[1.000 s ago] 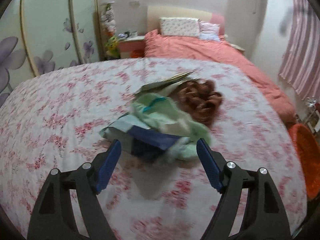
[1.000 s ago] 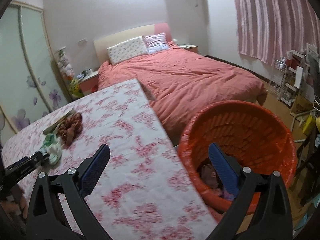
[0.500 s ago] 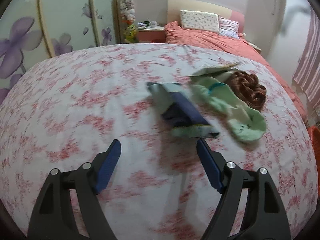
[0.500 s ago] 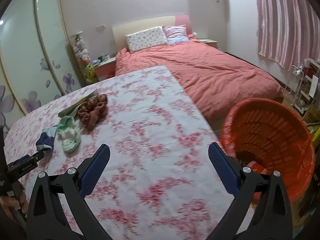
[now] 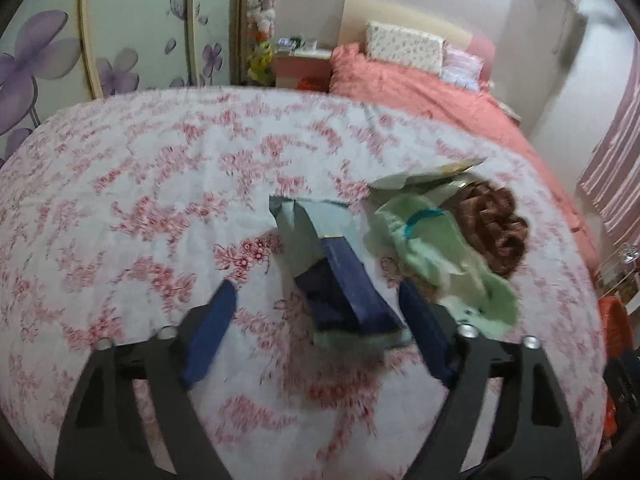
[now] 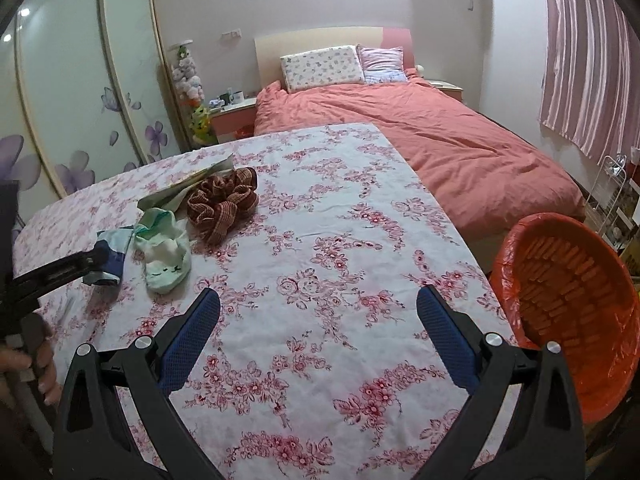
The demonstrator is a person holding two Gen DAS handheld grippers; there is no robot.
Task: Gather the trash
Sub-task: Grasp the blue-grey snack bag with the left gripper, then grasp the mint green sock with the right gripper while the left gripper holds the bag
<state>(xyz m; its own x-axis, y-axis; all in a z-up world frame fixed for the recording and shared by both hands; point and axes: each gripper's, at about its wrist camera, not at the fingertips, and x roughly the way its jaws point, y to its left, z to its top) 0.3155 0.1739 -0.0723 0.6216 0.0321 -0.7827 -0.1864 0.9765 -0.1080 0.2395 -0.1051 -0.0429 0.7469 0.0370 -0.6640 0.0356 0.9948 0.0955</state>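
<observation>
A blue and pale teal wrapper (image 5: 336, 280) lies on the floral tablecloth (image 5: 160, 200) between the fingers of my left gripper (image 5: 320, 312). Its jaws are closing, and the pads stand clear of the wrapper. To the right of it lie a green sock (image 5: 440, 248), a brown ruffled fabric piece (image 5: 496, 228) and a pale flat packet (image 5: 424, 176). My right gripper (image 6: 318, 320) hangs open over bare cloth (image 6: 340, 240) with nothing in it. In its view the wrapper (image 6: 114, 256), sock (image 6: 166, 256) and brown piece (image 6: 224, 204) sit at the left. An orange bin (image 6: 572, 300) stands at the right.
A bed with a salmon duvet (image 6: 440, 148) lies beyond the table. Wardrobe doors with purple flowers (image 6: 80, 100) line the left wall, and a nightstand (image 6: 234, 112) stands beside them. A striped curtain (image 6: 588, 48) and a wire rack (image 6: 612, 200) are at the right. A person's hand (image 6: 40, 368) grips the left tool.
The left gripper has swung and come in on the blue wrapper, which now lies between its fingers. The right view has turned from the orange bin toward the table; the bin now sits at the right edge.
</observation>
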